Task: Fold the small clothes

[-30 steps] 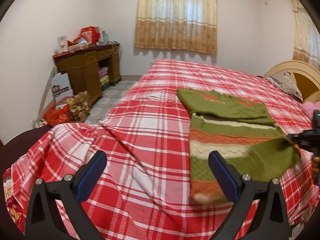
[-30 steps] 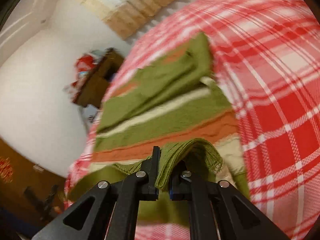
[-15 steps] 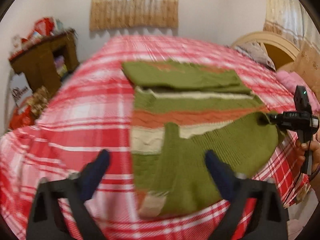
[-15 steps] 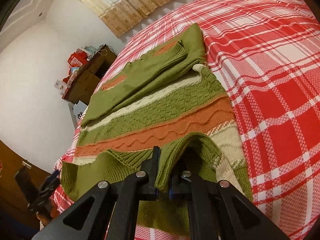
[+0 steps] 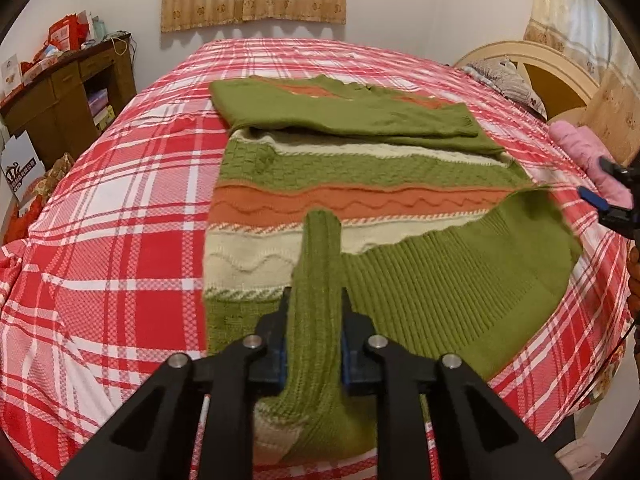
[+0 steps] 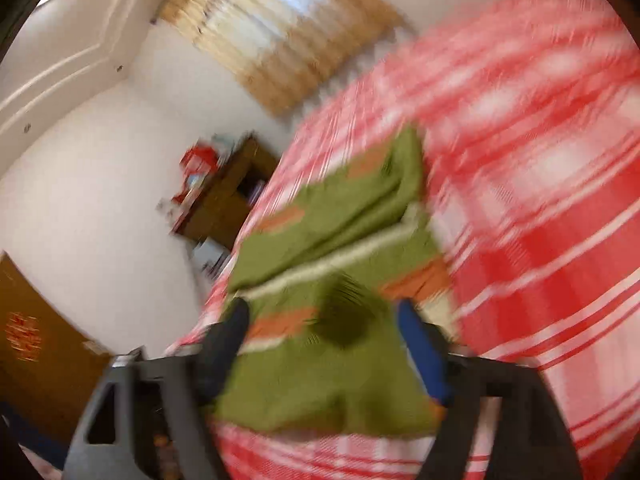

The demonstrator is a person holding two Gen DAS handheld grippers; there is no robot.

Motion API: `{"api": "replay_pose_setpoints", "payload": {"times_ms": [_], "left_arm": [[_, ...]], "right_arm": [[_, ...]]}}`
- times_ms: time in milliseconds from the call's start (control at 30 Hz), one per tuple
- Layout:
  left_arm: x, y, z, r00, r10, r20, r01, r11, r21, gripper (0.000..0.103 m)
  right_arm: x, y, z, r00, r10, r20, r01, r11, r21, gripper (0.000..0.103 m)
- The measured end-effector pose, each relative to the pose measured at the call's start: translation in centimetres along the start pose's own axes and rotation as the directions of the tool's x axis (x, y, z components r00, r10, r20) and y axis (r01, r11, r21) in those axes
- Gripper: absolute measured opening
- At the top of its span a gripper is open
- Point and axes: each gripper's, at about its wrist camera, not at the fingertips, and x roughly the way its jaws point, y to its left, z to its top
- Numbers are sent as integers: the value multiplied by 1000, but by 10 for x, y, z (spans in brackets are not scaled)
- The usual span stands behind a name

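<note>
Left tool [image 5: 314, 316] has just closed, pinching a raised fold of the striped green sweater [image 5: 360, 184] on the plaid bed [image 5: 120, 208]. Right tool [image 6: 324, 344] just opened wide, holding nothing; sweater hem below, w/ view blurred.

Both wrist views low, close over the sweater [image 5: 360, 168] on the bed [image 5: 120, 208] — left downward, right blurred, tilted.
</note>
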Motion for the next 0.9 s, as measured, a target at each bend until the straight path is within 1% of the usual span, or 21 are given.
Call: {"api": "replay_pose_setpoints", "payload": {"times_ms": [33,67,133,167,200,233,267,333,367,400,467,500,533,567,600,633,667,700,767,833,900], "left_arm": [[4,1,4,1000,-2,0,2,1000,-4,24],[6,2,6,1000,-6,1,6,1000,-8,25],[7,2,8,1000,-13,2,13,1000,-18,30],[7,2,8,1000,-26,3,26,999,-26,33],[6,1,8,999,-46,4,46,998,-31,42],[7,0,10,998,-56,4,56,998,-30,52],[7,-2,9,998,-63,6,63,998,-23,56],[8,-9,9,999,-35,7,34,999,7,58],[9,-14,8,1000,-9,9,9,999,33,58],[10,-14,8,1000,-1,12,0,999,39,58],[10,-14,7,1000,6,18,-7,999,42,55],[9,-12,7,1000,6,22,-7,999,38,47],[9,-11,7,1000,7,28,-8,999,31,36],[8,-7,6,999,-1,38,0,1000,16,30],[8,-2,5,999,-20,48,20,1000,-9,19],[7,3,5,998,-39,56,41,998,-38,16],[7,5,5,997,-47,57,50,997,-57,15],[7,8,5,997,-51,60,56,995,-79,13],[6,7,6,997,-42,61,47,995,-87,11],[2,4,9,997,-20,73,26,997,-78,10],[-6,4,13,995,-26,92,34,996,-87,10]], "right_arm": [[-8,2,2,999,-17,33,18,999,-36,81],[-11,5,4,999,-23,41,26,997,-79,81],[-5,8,5,999,-52,6,53,990,-130,81],[6,14,3,996,-87,-30,80,980,-183,81],[13,17,1,994,-103,-48,90,972,-215,81],[28,25,-2,988,-137,-74,111,953,-283,81],[37,28,-5,983,-161,-83,126,937,-327,81],[61,35,-13,971,-213,-108,150,895,-421,81],[69,34,-17,964,-237,-120,160,879,-448,81],[81,33,-21,956,-260,-137,168,865,-473,81],[100,29,-32,939,-291,-183,163,845,-509,81],[107,27,-39,927,-316,-203,167,831,-531,80],[113,29,-48,909,-381,-169,214,774,-596,74],[111,32,-51,911,-381,-154,212,756,-619,59],[109,35,-50,915,-368,-163,199,766,-611,44],[106,35,-49,916,-363,-173,198,780,-593,20],[104,36,-48,916,-361,-173,201,788,-582,17],[100,38,-49,919,-362,-155,210,785,-583,15],[92,42,-50,923,-362,-128,227,784,-578,14],[79,44,-46,934,-343,-98,239,806,-542,14],[64,51,-41,945,-323,-60,249,823,-511,14]]}}
